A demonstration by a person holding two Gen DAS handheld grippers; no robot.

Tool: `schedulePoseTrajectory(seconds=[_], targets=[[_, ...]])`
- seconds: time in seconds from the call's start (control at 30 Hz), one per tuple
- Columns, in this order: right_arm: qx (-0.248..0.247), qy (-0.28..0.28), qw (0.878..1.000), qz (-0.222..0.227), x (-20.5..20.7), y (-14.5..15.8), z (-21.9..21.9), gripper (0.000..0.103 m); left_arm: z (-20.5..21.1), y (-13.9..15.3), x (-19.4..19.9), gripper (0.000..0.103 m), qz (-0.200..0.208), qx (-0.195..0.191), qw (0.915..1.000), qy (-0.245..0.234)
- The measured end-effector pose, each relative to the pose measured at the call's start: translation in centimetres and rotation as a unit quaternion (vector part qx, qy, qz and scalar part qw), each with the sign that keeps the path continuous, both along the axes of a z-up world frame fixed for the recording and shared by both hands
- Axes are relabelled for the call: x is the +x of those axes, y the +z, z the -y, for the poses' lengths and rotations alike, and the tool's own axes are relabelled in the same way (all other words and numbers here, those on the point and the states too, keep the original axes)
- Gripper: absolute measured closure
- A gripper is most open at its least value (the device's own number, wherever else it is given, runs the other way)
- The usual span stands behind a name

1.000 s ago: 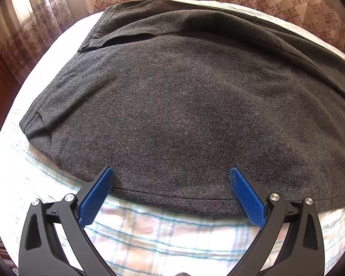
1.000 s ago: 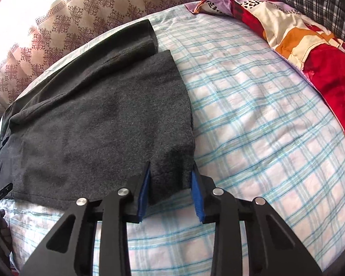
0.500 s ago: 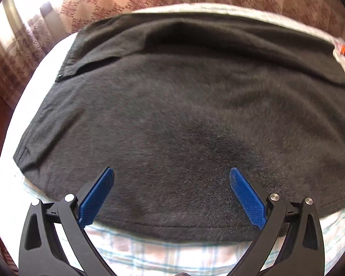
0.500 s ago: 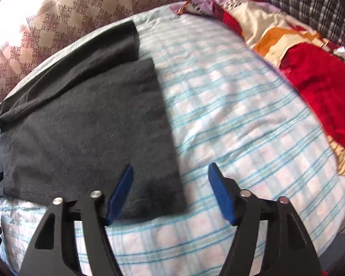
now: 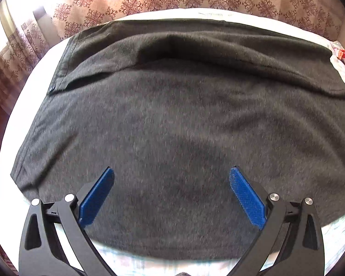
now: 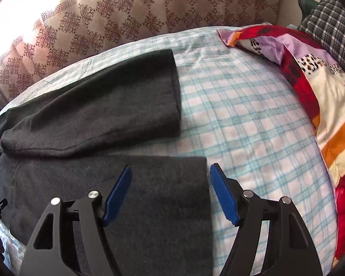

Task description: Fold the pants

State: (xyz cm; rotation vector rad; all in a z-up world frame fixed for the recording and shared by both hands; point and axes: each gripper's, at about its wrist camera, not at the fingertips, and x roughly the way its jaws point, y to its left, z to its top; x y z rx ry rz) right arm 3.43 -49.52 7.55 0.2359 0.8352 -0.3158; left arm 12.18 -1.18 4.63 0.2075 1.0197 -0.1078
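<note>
Bed with pale checked sheet point(image 6: 253, 119), patterned curtain point(image 6: 131, 20) behind, patchwork quilt point(image 6: 315, 87) and dark plaid pillow point(image 6: 333, 25) at right; no legible writing. Dark grey pants point(image 6: 92, 112) lie flat, 2 legs running left-to-right, cuffs toward the quilt. Left gripper point(image 5: 171, 191) and right gripper point(image 6: 170, 184) hover above the near leg, spread wide, holding nothing.

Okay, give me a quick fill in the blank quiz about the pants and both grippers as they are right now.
1. The pants are dark ____ in colour.
2. Both the left gripper and the right gripper are ____.
3. The bedsheet has a ____ pattern.
4. The far pant leg ends to the ____ of the colourful quilt.

Missing words: grey; open; checked; left
</note>
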Motion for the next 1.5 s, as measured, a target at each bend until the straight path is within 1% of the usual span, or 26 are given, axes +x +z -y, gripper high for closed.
schedulePoseTrajectory(seconds=[0.1,0.2,0.23,0.3,0.4,0.47,0.57,0.67,0.7,0.73,0.77,0.83,0.87,0.9,0.93,0.97,1.07,1.13,1.17,1.23,1.33,1.5], targets=[[-0.013,0.009,1.0,0.015,2.5,2.3,-0.1,0.032,0.3,1.3,2.9,0.002,0.013,0.002,0.9999,-0.007],[0.0,0.015,1.0,0.025,5.4,3.7,1.2,0.032,0.7,3.0,6.5,0.002,0.024,-0.009,0.9996,-0.012],[0.005,0.017,0.999,0.028,6.7,4.0,1.6,0.032,0.7,3.7,8.2,0.002,0.027,-0.012,0.9995,-0.014],[0.012,0.01,0.999,0.032,9.0,4.5,2.6,0.032,0.7,4.6,10.9,0.002,0.033,-0.014,0.9992,-0.019],[0.05,0.005,0.998,0.04,12.7,4.8,4.3,0.031,0.4,5.5,15.9,0.002,0.047,0.006,0.9988,-0.017],[0.068,0.008,0.997,0.044,14.7,4.6,4.9,0.03,0.1,5.9,19.1,0.002,0.047,0.012,0.9988,-0.012],[0.08,0.008,0.996,0.037,17.3,3.9,5.3,0.029,-0.4,6.0,23.6,0.002,0.037,0.0,0.9992,-0.011],[0.075,0.008,0.997,0.032,19.1,3.3,5.1,0.029,-0.4,5.5,27.1,0.002,0.035,0.005,0.9993,-0.01],[0.065,0.004,0.997,0.033,19.4,3.4,4.8,0.029,-0.1,5.1,28.1,0.002,0.037,0.014,0.9991,-0.015],[0.054,0.007,0.998,0.037,19.7,3.6,4.4,0.029,0.3,4.8,28.9,0.002,0.041,0.024,0.9986,-0.022],[0.045,0.023,0.998,0.041,20.1,3.9,3.6,0.029,0.7,4.4,29.4,0.002,0.043,0.033,0.998,-0.031],[0.017,0.048,0.998,0.038,21.0,4.2,2.3,0.029,1.9,3.6,30.5,0.003,0.051,0.065,0.9948,-0.059],[0.001,0.059,0.998,0.033,21.6,4.2,1.8,0.029,2.4,3.2,31.1,0.005,0.057,0.079,0.9926,-0.072],[-0.015,0.062,0.998,0.024,22.2,4.1,1.7,0.029,2.9,3.0,31.6,0.011,0.06,0.092,0.9903,-0.085],[-0.02,0.056,0.998,0.016,22.8,3.8,2.0,0.029,3.3,2.8,32.1,0.014,0.062,0.102,0.9882,-0.096],[-0.018,0.047,0.999,0.009,23.2,3.4,2.6,0.029,3.5,2.7,32.7,0.014,0.065,0.104,0.9865,-0.109],[0.018,0.035,0.999,-0.005,23.6,1.9,4.6,0.028,3.5,2.7,33.9,0.014,0.076,0.102,0.9816,-0.143],[0.051,0.041,0.998,-0.006,23.5,1.0,5.3,0.025,3.4,2.4,34.7,0.014,0.067,0.1,0.979,-0.165],[0.063,0.046,0.997,-0.006,23.6,0.6,5.4,0.025,3.4,1.9,35.2,0.014,0.06,0.1,0.9781,-0.173],[0.076,0.057,0.995,-0.007,23.6,0.0,5.3,0.025,3.3,1.3,35.6,0.013,0.055,0.103,0.9744,-0.192],[0.098,0.074,0.992,-0.009,23.8,-0.8,5.2,0.022,3.6,0.8,35.9,0.013,0.053,0.114,0.9662,-0.225],[0.108,0.08,0.991,-0.008,24.3,-1.1,5.3,0.022,4.0,0.7,36.5,0.008,0.052,0.133,0.9561,-0.256]])
